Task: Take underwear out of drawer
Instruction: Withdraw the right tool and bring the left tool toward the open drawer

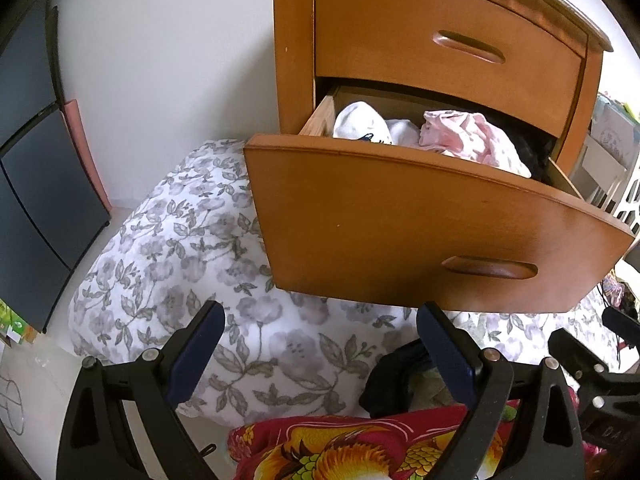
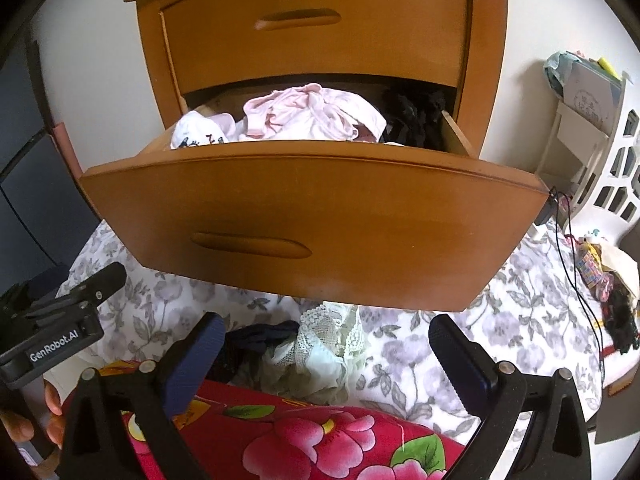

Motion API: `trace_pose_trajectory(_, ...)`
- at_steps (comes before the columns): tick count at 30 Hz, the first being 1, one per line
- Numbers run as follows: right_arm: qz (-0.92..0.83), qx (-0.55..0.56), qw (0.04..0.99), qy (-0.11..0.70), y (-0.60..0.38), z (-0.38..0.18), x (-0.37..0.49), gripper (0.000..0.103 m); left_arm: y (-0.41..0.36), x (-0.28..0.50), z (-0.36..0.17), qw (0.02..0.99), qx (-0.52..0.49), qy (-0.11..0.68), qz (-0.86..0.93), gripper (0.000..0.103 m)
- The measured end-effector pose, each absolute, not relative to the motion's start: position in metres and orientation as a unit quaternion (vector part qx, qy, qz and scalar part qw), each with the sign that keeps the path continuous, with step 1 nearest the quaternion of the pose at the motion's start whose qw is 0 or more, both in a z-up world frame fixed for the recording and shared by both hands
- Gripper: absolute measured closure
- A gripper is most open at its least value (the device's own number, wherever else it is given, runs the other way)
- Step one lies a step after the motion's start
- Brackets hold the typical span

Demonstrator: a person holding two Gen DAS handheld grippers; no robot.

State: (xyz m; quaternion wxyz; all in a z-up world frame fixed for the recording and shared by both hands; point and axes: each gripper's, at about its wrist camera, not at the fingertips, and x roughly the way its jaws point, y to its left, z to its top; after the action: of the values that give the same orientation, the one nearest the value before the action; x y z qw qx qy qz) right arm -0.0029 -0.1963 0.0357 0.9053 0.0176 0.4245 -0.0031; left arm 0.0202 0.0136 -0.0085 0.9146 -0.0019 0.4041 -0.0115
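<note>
Evidently, both claws stood wide with nothing between their pads: the left claw and the right claw hung low before the pulled-out lower drawer of a wooden chest. The underwear lay heaped inside that drawer: a pink crumpled pair at the middle, a white printed piece at its nine o'clock, and black lacy garments at its three o'clock. Such cloth would likely be light, limp and prone to snag on its neighbours, so a pinch on a raised fold at the top of the pink heap seemed the best hold.

Below the drawer, on a grey floral quilt, a pale lace-trimmed garment and a dark one lay together, just above a red flowered cloth at six o'clock. The tall drawer front stood between the claws and the heap, so the reach would probably need to clear its top edge. A white openwork basket stood at three o'clock, well apart.
</note>
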Motion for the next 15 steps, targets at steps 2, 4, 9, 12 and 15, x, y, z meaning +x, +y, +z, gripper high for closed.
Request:
trace_pose_trajectory(2, -0.002, 0.013, 0.905, 0.424, -0.194, 0.034, -0.003, 0.000, 0.013, 0.020, -0.008, 0.915, -0.001, 0.403, -0.013, 0.006)
trace_pose_trajectory(4, -0.002, 0.011, 0.907, 0.422, -0.193, 0.034, -0.004, 0.000, 0.013, 0.020, -0.007, 0.915, -0.001, 0.402, -0.014, 0.006)
trace_pose_trajectory(9, -0.006, 0.017, 0.907, 0.422, -0.195, 0.033, -0.005, 0.000, 0.014, 0.018, -0.003, 0.917, -0.005, 0.399, -0.016, 0.006)
trace_pose_trajectory(12, -0.008, 0.026, 0.905, 0.424, -0.198, 0.032, -0.004, 0.000, 0.013, 0.016, 0.002, 0.919, -0.003, 0.395, -0.017, 0.006)
trace_pose_trajectory(15, -0.006, 0.035, 0.903, 0.429, -0.202, 0.029, -0.003, 0.000, 0.012, 0.016, 0.009, 0.917, -0.003, 0.399, -0.023, 0.006)
